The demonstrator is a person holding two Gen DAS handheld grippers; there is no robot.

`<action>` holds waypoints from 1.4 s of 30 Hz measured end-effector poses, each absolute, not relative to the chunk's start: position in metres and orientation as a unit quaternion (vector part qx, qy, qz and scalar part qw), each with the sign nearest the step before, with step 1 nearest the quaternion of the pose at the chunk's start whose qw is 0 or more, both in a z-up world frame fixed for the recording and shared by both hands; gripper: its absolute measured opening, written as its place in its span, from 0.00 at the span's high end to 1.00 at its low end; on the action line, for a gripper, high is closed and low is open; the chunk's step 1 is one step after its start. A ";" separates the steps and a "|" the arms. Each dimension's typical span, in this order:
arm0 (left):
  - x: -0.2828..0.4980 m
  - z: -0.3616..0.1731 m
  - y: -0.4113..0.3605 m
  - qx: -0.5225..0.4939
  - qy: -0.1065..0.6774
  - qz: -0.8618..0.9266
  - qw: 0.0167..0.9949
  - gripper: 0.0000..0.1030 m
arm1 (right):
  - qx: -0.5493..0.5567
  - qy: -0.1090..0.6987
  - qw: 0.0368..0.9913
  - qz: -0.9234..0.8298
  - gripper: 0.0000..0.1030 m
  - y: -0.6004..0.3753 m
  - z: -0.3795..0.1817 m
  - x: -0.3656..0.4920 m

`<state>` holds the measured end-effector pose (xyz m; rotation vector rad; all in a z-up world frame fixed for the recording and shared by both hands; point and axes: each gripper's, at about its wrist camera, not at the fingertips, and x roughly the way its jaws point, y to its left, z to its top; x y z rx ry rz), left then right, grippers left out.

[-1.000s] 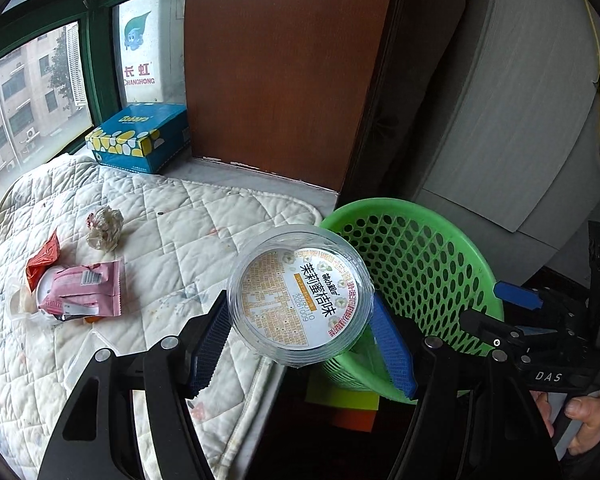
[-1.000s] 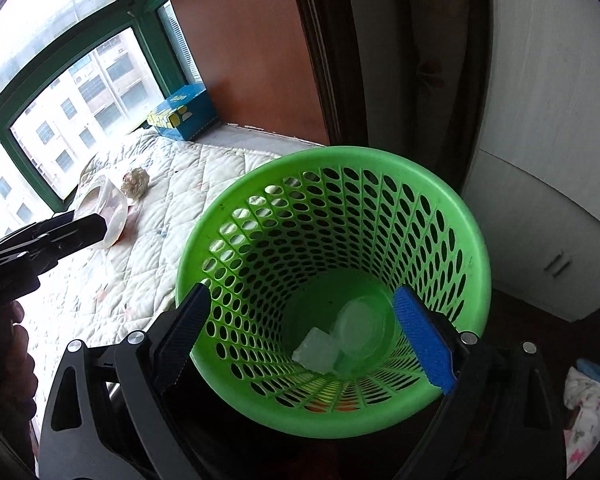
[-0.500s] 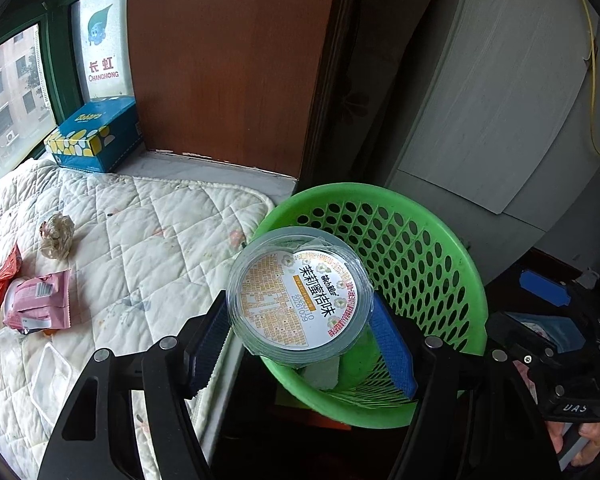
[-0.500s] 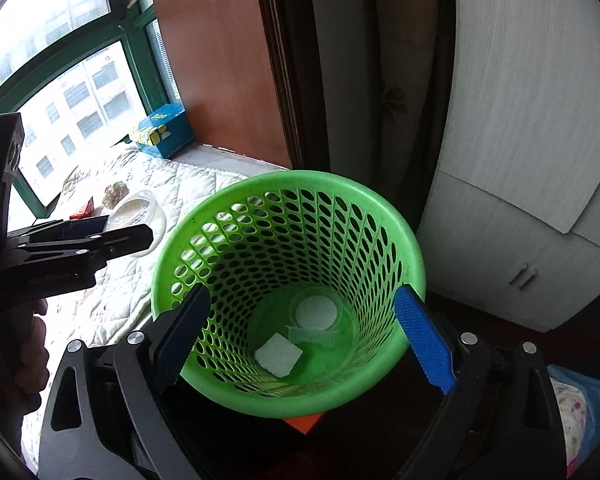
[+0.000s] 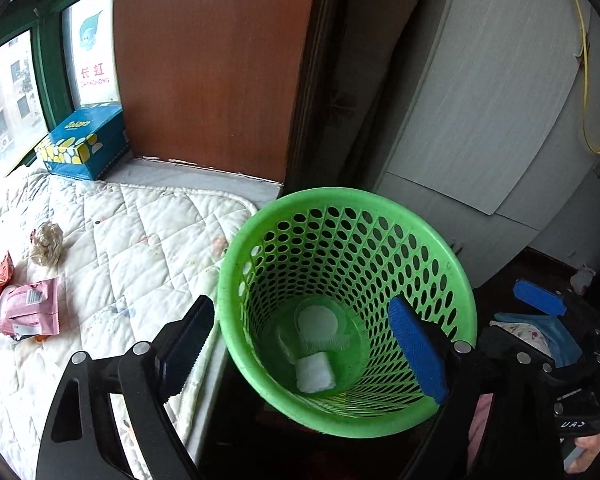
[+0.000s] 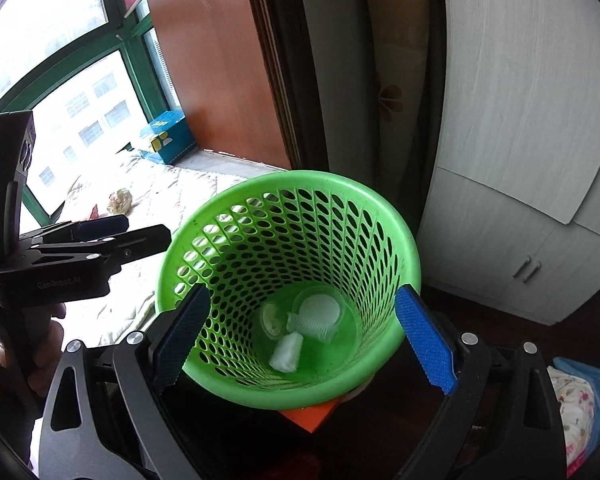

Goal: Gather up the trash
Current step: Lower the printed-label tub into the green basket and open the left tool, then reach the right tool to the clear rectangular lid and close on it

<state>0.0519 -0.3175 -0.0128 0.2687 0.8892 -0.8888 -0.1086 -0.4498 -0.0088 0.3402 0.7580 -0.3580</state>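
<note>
Left gripper is hanging right over the round green perforated plastic basket, jaws spread wide with nothing between them. One black-and-blue finger sits outside the rim on the mattress side, the other over the opposite wall.

Right gripper is the same deal: jaws gaping, nothing in them, and from its own camera the two fingers frame the basket on both sides. I can't tell if the pads are actually touching the plastic or just sitting in front of it. You can also spot the left tool off to the side in that view, with the person's hand wrapped around the handle.

Down at the bottom of the basket there's a clear round plastic cup with a white lid lying on its side, a small white crumpled tissue wad just beside it, and some other clear bit I can't make out.

Trash not in the basket: a pink plastic snack wrapper and an orange-red torn wrapper touching each other on the white quilted mattress pad, plus a crumpled beige paper ball near them. Further back against the brown wooden panel sits a blue cardboard tissue box with yellow dots.
</note>
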 end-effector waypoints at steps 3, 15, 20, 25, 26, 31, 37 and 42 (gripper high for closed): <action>0.059 -0.010 -0.297 0.118 0.414 -0.393 0.813 0.17 | 0.161 0.368 0.902 -0.160 0.10 -0.443 -0.009 -0.102; 0.113 -0.011 -0.169 0.077 0.418 -0.260 0.867 0.17 | 0.136 0.379 0.912 -0.080 0.10 -0.385 -0.008 -0.047; 0.142 -0.017 -0.106 0.058 0.422 -0.196 0.883 0.17 | 0.118 0.391 0.912 -0.042 0.10 -0.350 -0.012 -0.017; 0.171 -0.026 -0.056 0.050 0.423 -0.143 0.893 0.20 | 0.112 0.401 0.909 -0.008 0.10 -0.318 -0.017 0.009; 0.177 -0.029 -0.046 0.045 0.426 -0.136 0.893 0.24 | 0.111 0.402 0.909 0.000 0.10 -0.311 -0.018 0.014; 0.207 -0.048 -0.013 0.024 0.447 -0.123 0.886 0.29 | 0.097 0.418 0.902 0.039 0.10 -0.273 -0.029 0.040; 0.231 -0.075 -0.004 0.021 0.469 -0.137 0.872 0.35 | 0.087 0.439 0.890 0.087 0.10 -0.235 -0.046 0.072; 0.245 -0.094 -0.001 0.013 0.485 -0.153 0.861 0.42 | 0.070 0.454 0.880 0.119 0.10 -0.208 -0.060 0.095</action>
